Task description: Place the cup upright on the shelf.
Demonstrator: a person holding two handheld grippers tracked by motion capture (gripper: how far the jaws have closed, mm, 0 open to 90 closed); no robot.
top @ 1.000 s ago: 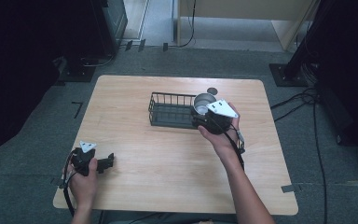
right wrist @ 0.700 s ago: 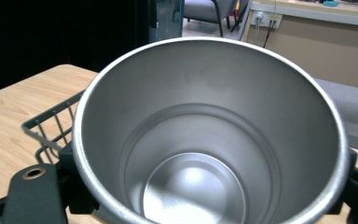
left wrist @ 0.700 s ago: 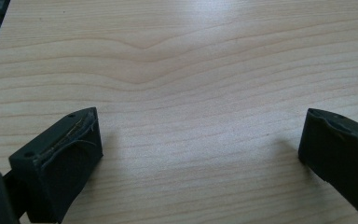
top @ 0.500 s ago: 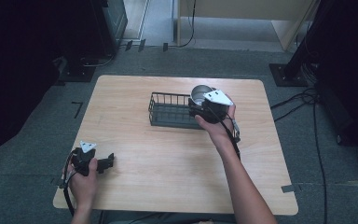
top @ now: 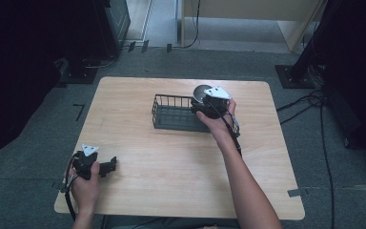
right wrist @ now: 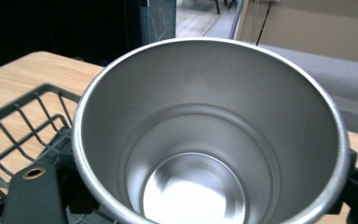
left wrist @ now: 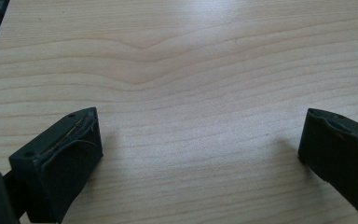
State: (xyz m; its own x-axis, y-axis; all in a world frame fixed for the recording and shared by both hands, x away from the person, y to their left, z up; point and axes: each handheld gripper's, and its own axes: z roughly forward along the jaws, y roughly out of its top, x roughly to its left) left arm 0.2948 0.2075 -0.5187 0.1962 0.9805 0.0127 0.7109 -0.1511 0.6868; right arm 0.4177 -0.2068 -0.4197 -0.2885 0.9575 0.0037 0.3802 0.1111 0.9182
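High view: the right tongs (top: 198,108) are clamped on a steel cup (top: 201,92) over the wire basket's (top: 171,113) right end; the left tongs (top: 110,165), spread apart, rest on the counter (top: 171,157).

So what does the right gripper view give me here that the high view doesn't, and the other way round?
Right gripper view: the inside of the steel cup, empty down to its shiny bottom, with a jaw on either side of its wall.
High view: the whole wooden table, both forearms, and the left gripper resting near the table's front left corner, away from the work.
Both: the cup held by the right gripper at the right end of the black wire basket, and the table's wood beneath.
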